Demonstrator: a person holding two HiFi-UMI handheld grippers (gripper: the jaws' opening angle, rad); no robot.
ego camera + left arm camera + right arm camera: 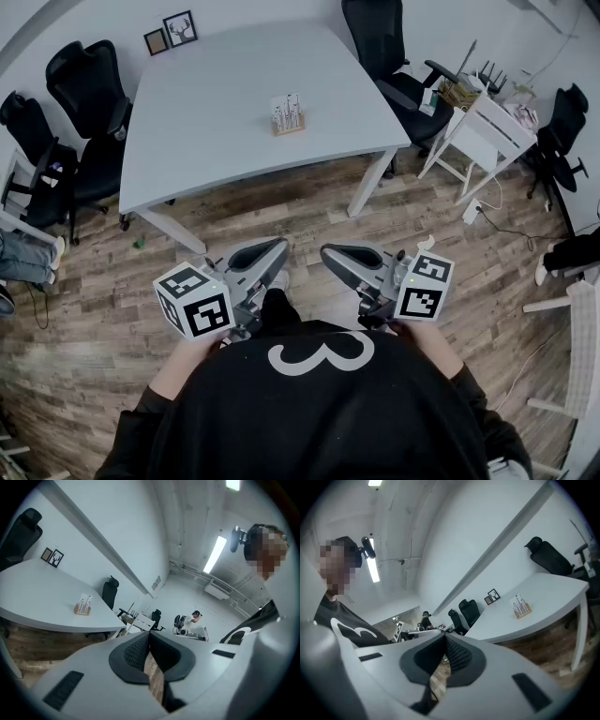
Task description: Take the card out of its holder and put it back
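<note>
Both tools are pressed together and carry nothing: in the left gripper view the left tool [149,637] shows its two dark ribbed pads meeting at the tips, with only a sliver of wooden floor [154,679] seen through the gap behind them. In the right gripper view the right tool [444,639] is closed the same way. From the head view, the left tool [281,246] and right tool [326,251] are held low and close against the person's body, just beside each other. Their tips angle inward and forward over the floor [281,202], well apart from the tabletop [216,103]. Each tool's marker cube, left [194,302] and right [424,287], sits nearest the person and covers the hand behind it. The forearms reach out from a black shirt [319,412]. The card [286,107] stands upright in its wooden holder [289,125] near the middle of the tabletop, toward its right half, untouched by either tool. It shows small in the left gripper view [85,603] and the right gripper view [518,603]. Two small picture frames [171,34] stand at the tabletop's far edge.
</note>
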